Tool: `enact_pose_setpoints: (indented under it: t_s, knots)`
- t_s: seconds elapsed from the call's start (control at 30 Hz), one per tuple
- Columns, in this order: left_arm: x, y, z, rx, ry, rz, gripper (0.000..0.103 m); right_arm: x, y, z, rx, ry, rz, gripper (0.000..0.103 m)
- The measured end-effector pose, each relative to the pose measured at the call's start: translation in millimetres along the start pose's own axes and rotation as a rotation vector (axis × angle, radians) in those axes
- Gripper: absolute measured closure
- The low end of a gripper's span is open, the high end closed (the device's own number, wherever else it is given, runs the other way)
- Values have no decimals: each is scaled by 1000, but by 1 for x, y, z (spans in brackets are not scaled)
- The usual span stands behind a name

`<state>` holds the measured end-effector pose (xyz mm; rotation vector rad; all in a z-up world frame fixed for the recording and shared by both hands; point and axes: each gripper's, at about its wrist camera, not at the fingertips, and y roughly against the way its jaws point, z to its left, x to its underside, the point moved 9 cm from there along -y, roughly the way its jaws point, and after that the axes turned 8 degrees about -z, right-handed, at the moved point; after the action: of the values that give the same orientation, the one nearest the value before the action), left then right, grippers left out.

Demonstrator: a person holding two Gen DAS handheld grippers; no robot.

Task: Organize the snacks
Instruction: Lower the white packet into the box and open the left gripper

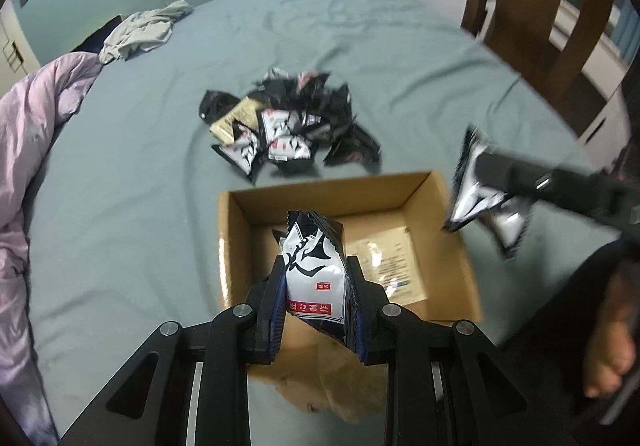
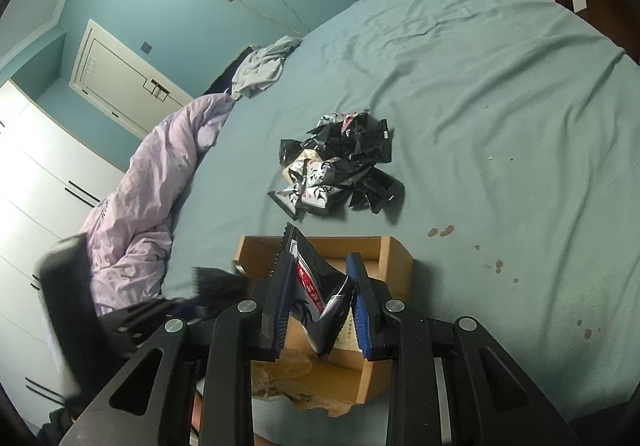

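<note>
My left gripper (image 1: 318, 278) is shut on a black-and-white snack packet (image 1: 316, 270), held above the open cardboard box (image 1: 236, 242). My right gripper (image 2: 320, 278) is shut on another black-and-white packet (image 2: 316, 294) with red print, also over the box (image 2: 400, 258). In the left wrist view the right gripper (image 1: 486, 181) shows blurred at the right with its packet (image 1: 480, 201) beside the box's right wall. A pile of several black, white and tan snack packets (image 1: 288, 125) (image 2: 340, 165) lies on the teal bed sheet beyond the box. A paper sheet (image 1: 384, 262) lies on the box floor.
A lilac duvet (image 1: 36, 149) (image 2: 160, 173) is bunched at the left. A grey garment (image 1: 140, 29) lies at the bed's far edge. A wooden chair (image 1: 536, 21) stands at the right. A person's bare foot (image 1: 608, 342) is at the lower right. White cabinets line the walls.
</note>
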<state>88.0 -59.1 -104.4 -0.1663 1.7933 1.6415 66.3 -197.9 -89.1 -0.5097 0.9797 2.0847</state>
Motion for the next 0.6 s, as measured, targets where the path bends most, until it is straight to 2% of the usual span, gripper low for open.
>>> enact_pose_setpoints:
  t_s: [0.13, 0.43, 0.53, 0.6]
  knots:
    - [10, -22, -1, -44, -46, 37, 77, 0, -4, -2, 10, -7, 7, 78]
    - [30, -45, -2, -54, -88, 119, 73, 2, -8, -2, 23, 5, 18, 78]
    - [32, -46, -1, -47, -72, 131, 70, 2, -7, -2, 33, 13, 14, 78]
    - [34, -45, 0, -52, -63, 141, 56, 2, -6, -2, 41, 13, 14, 78]
